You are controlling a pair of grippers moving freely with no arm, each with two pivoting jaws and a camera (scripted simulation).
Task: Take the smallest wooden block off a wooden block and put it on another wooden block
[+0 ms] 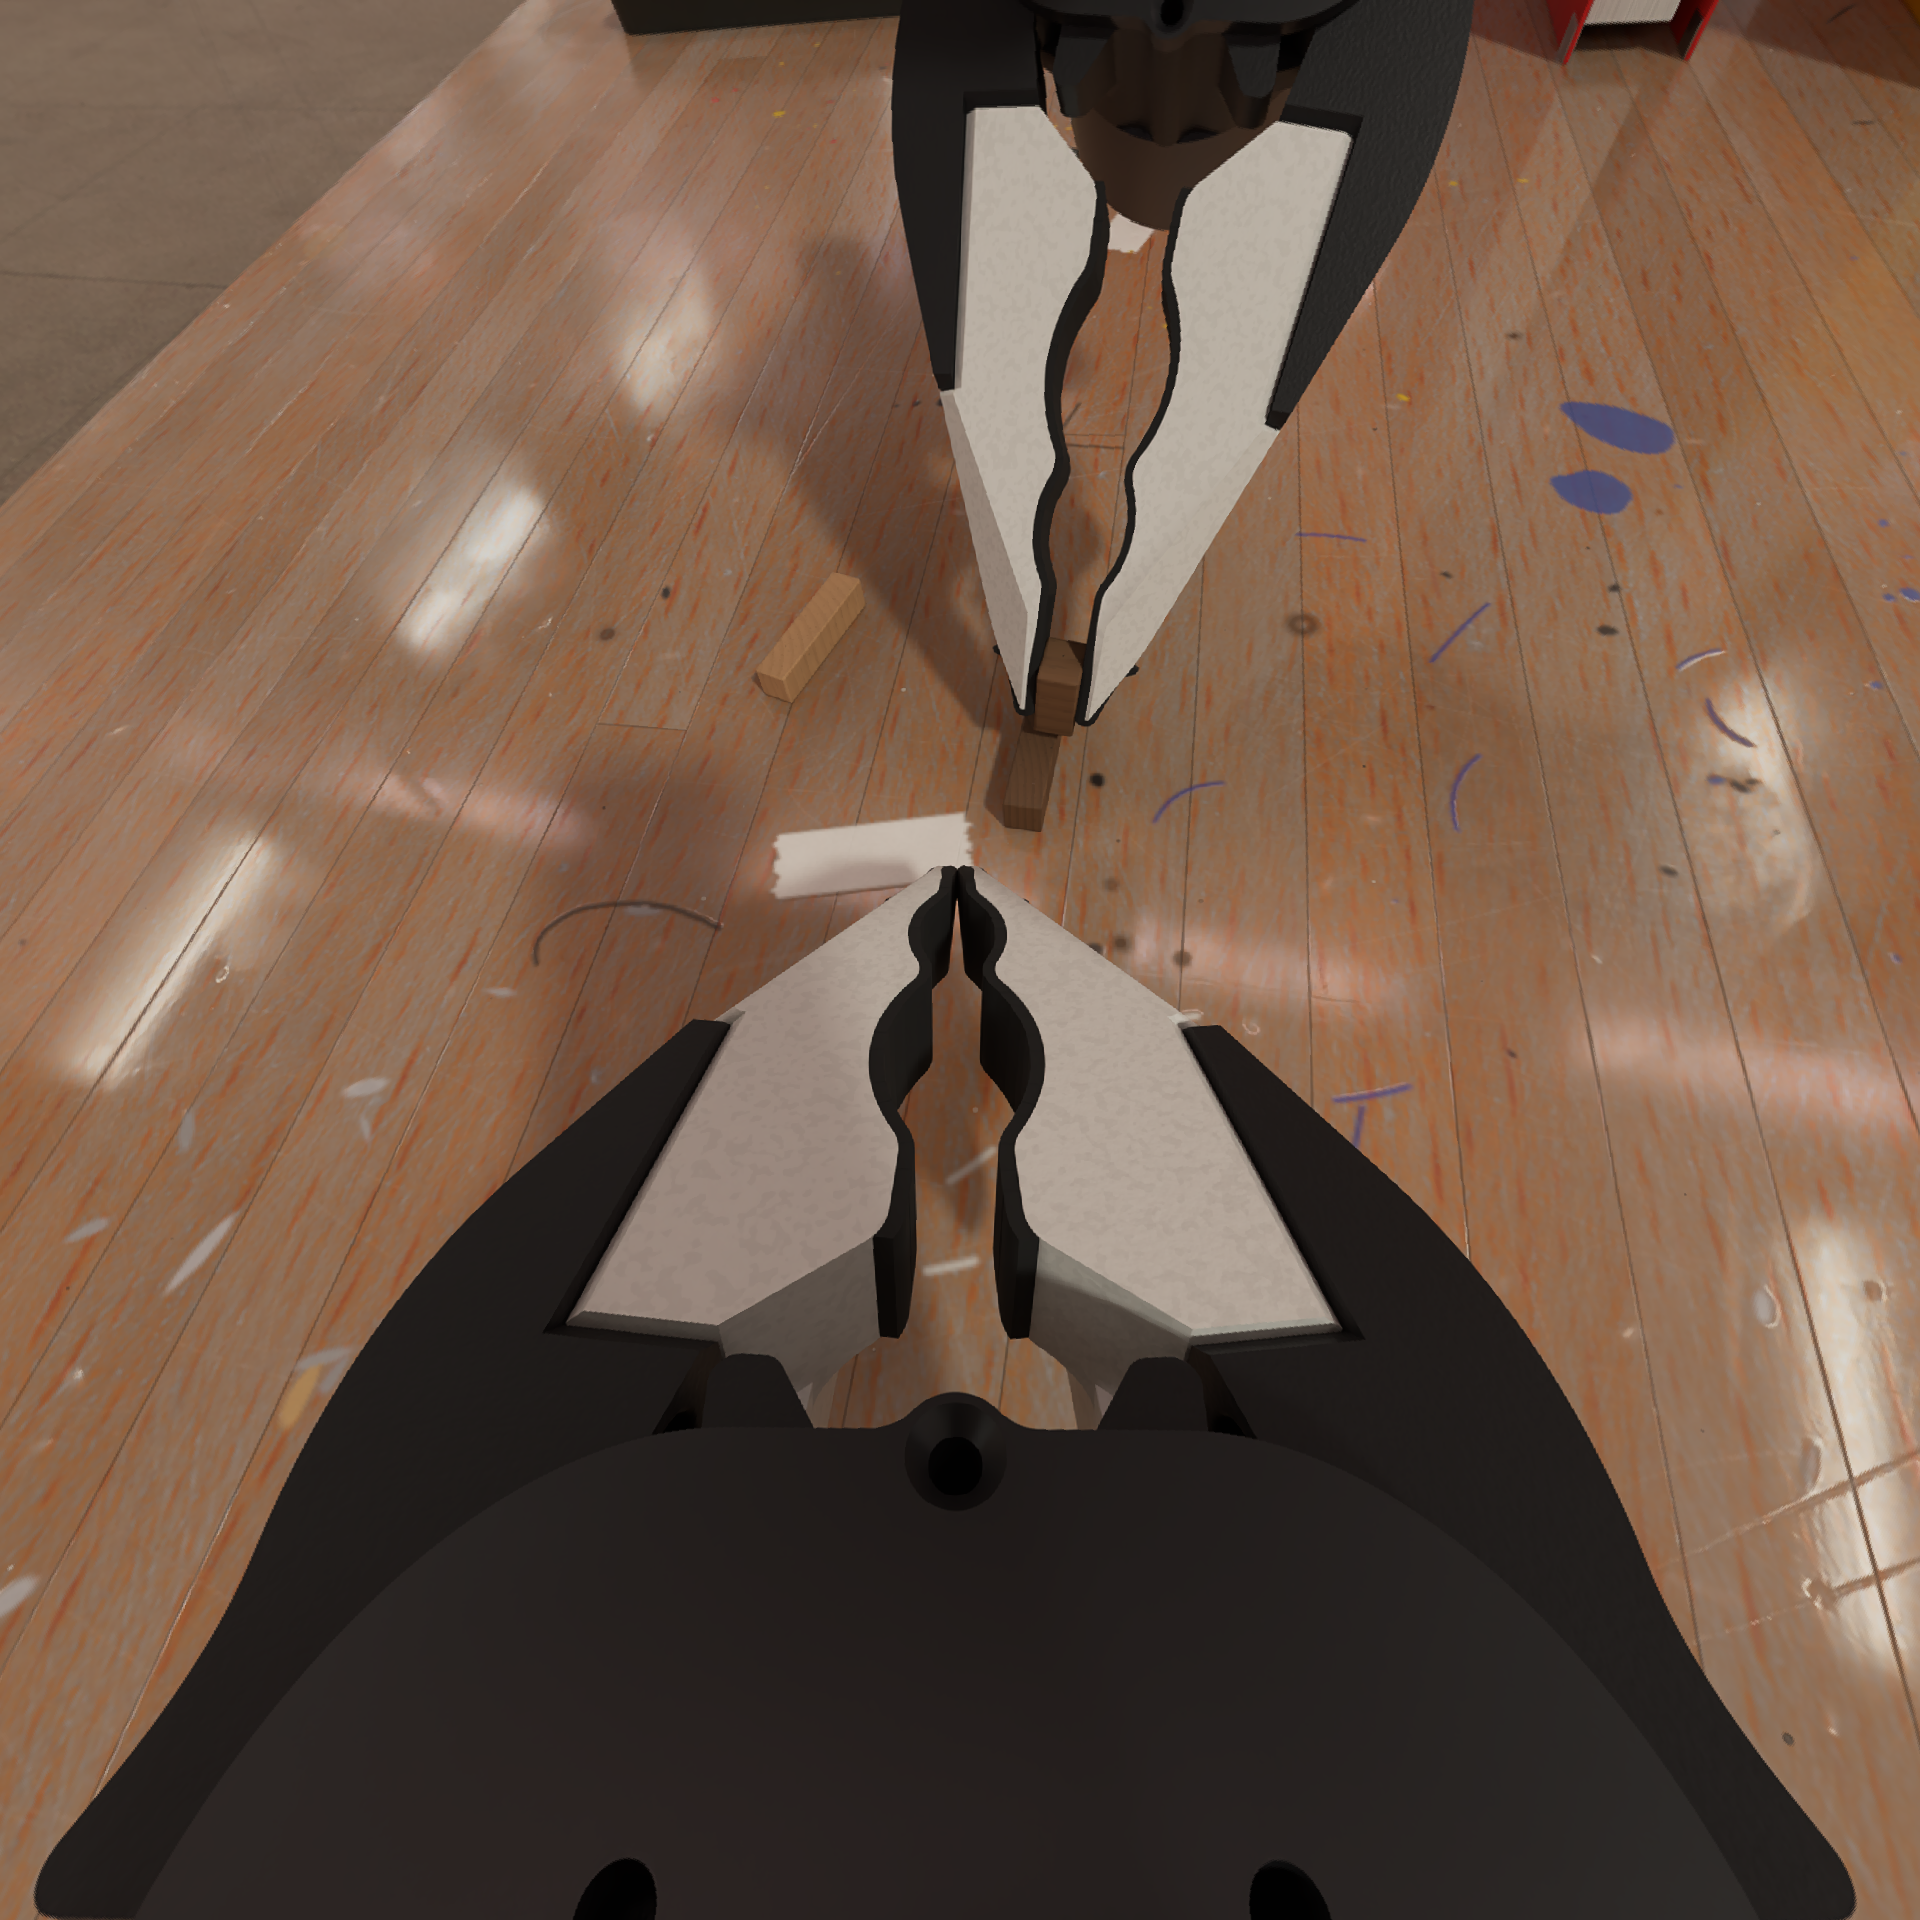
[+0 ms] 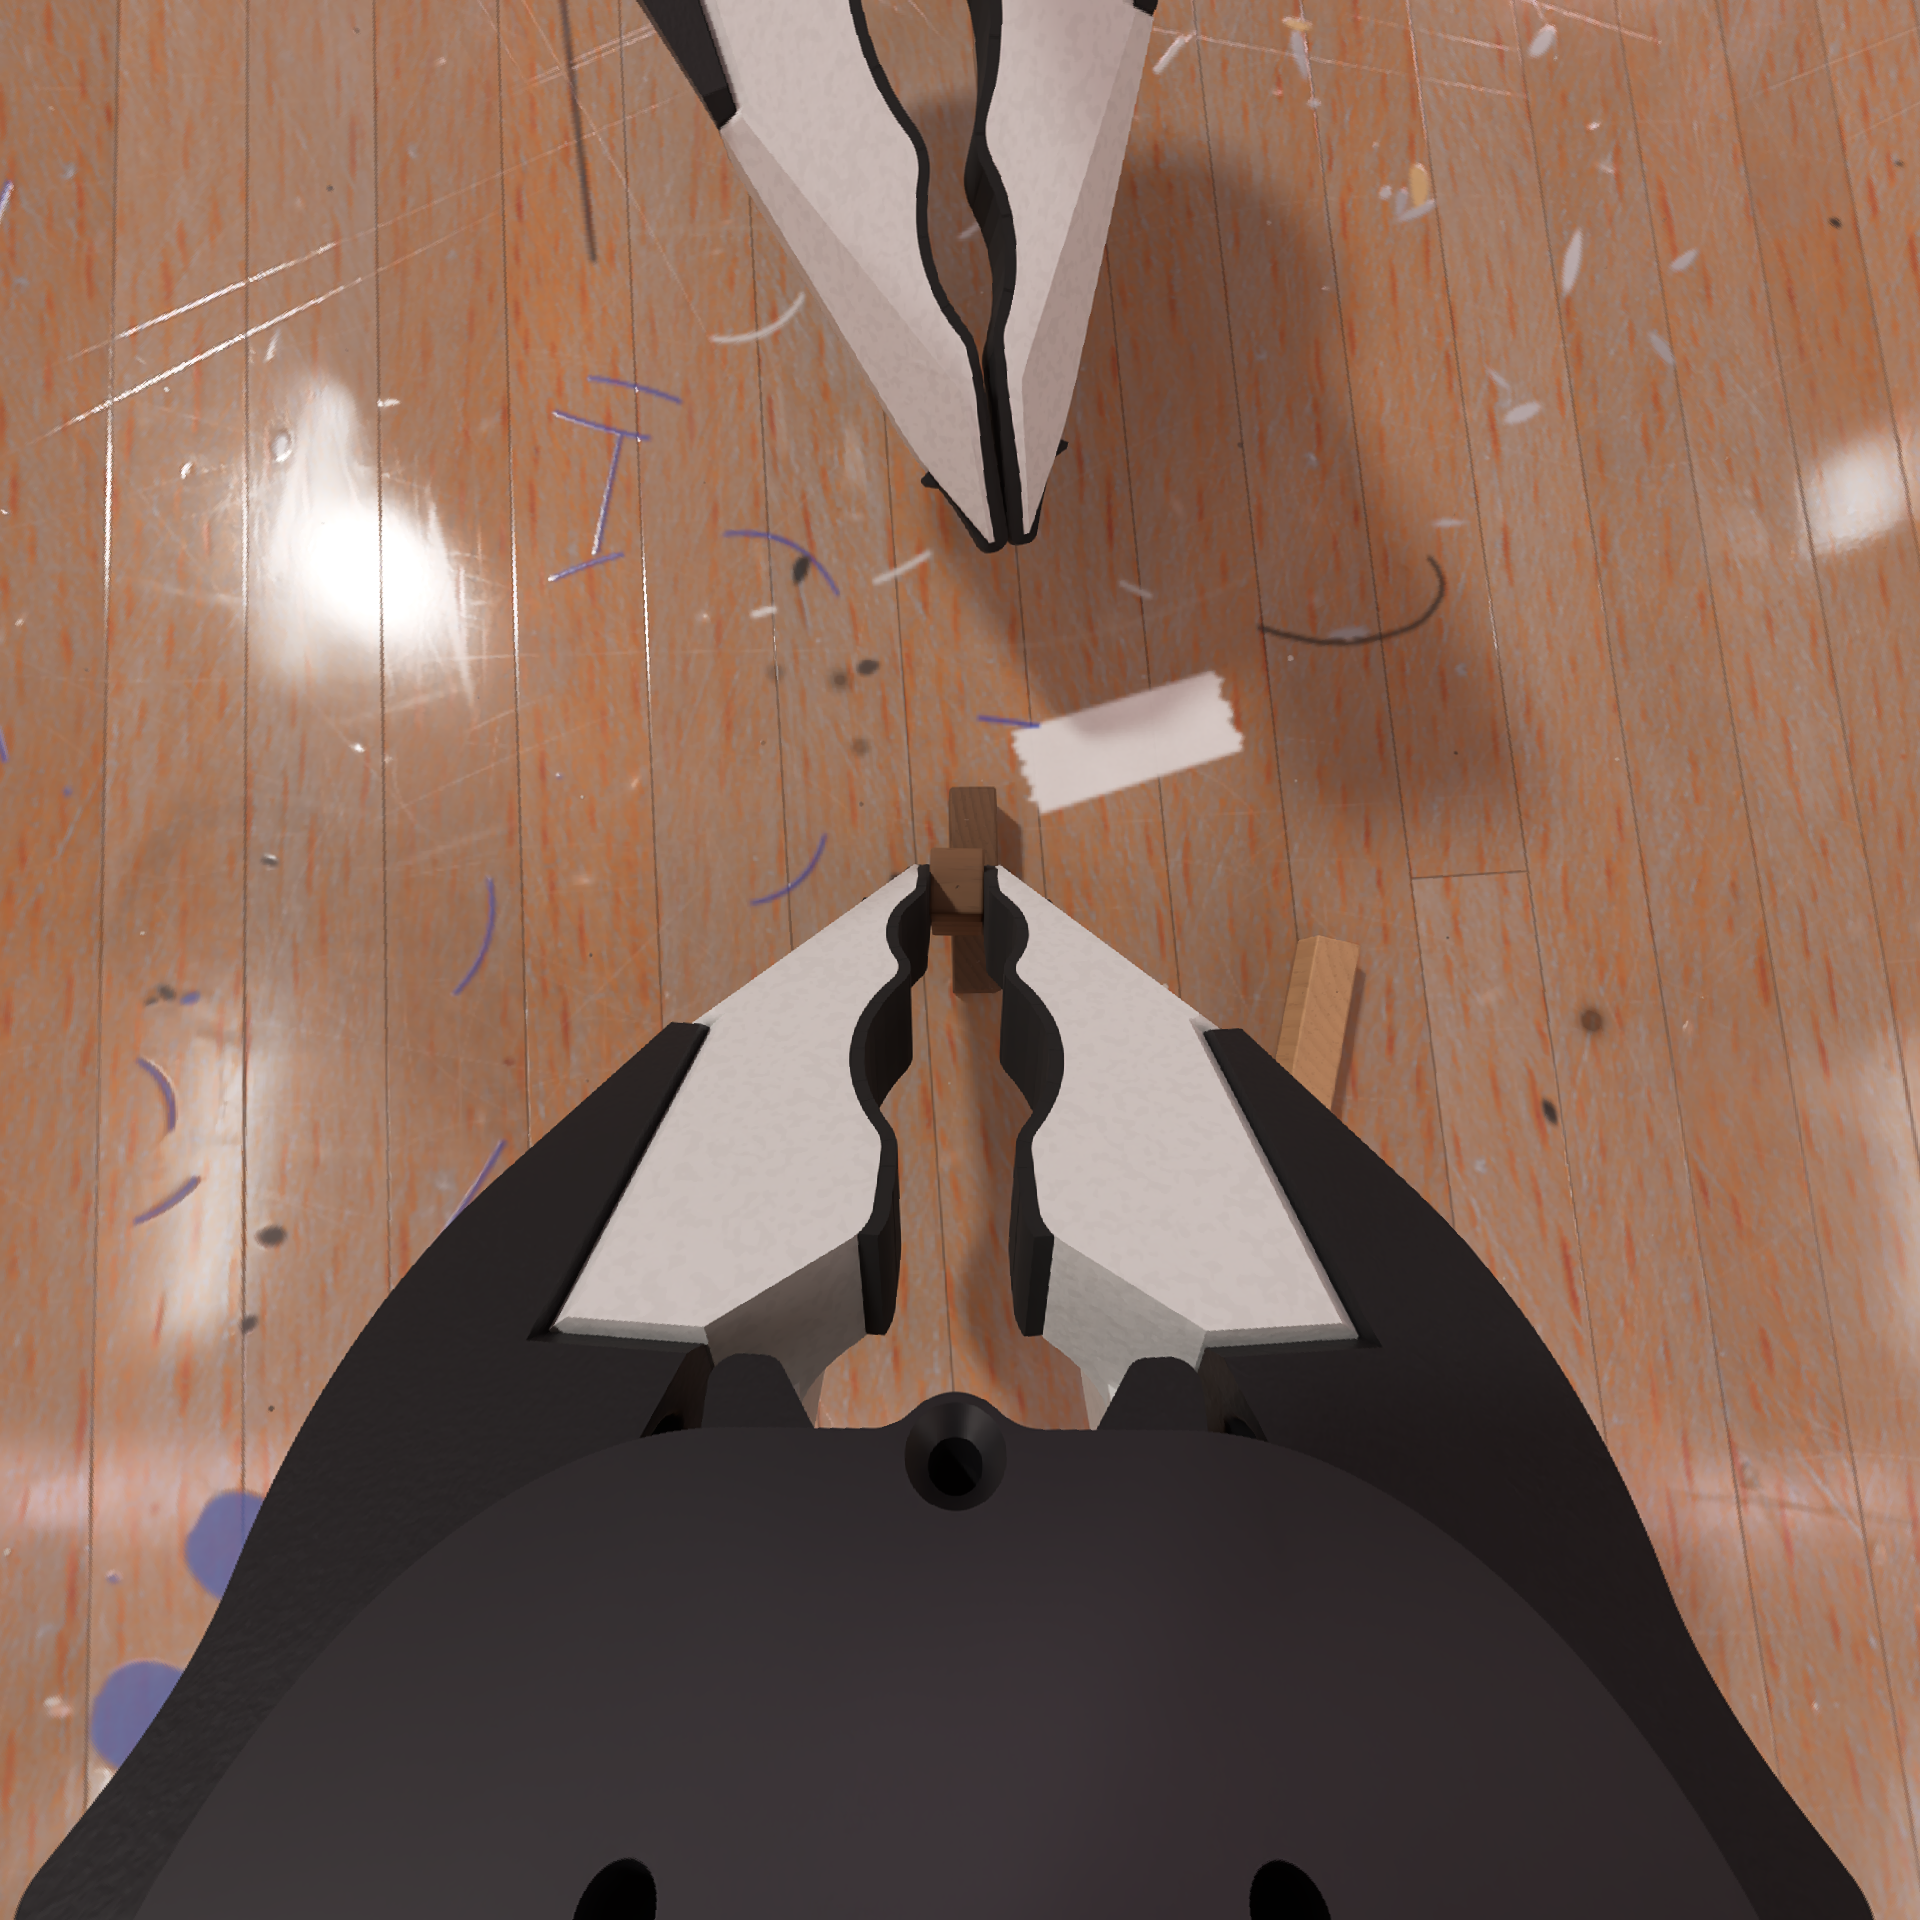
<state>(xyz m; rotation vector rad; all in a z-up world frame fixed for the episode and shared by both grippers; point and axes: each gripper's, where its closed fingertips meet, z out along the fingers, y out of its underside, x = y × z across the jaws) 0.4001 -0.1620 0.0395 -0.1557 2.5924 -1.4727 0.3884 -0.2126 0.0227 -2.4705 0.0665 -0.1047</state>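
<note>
The smallest wooden block [image 2: 956, 881], mid-brown, sits between the fingertips of my right gripper [image 2: 957, 885], which is shut on it. Directly under it lies a longer dark brown block [image 2: 974, 816], flat on the floor. I cannot tell whether the two blocks touch. The left wrist view shows the same: right gripper [image 1: 1058, 698], small block [image 1: 1058, 686], dark block [image 1: 1027, 792]. A light wooden block [image 1: 812, 636] lies on the floor a short way off and also shows in the right wrist view [image 2: 1317, 1010]. My left gripper [image 1: 956, 875] is shut and empty, facing the right one [image 2: 1000, 535].
A strip of white tape [image 1: 873, 854] lies on the scuffed wooden floor [image 1: 416, 727] between the two grippers, and shows in the right wrist view too [image 2: 1127, 740]. Blue paint spots [image 1: 1616, 428] mark the floor. A dark base and a red object stand at the far edge.
</note>
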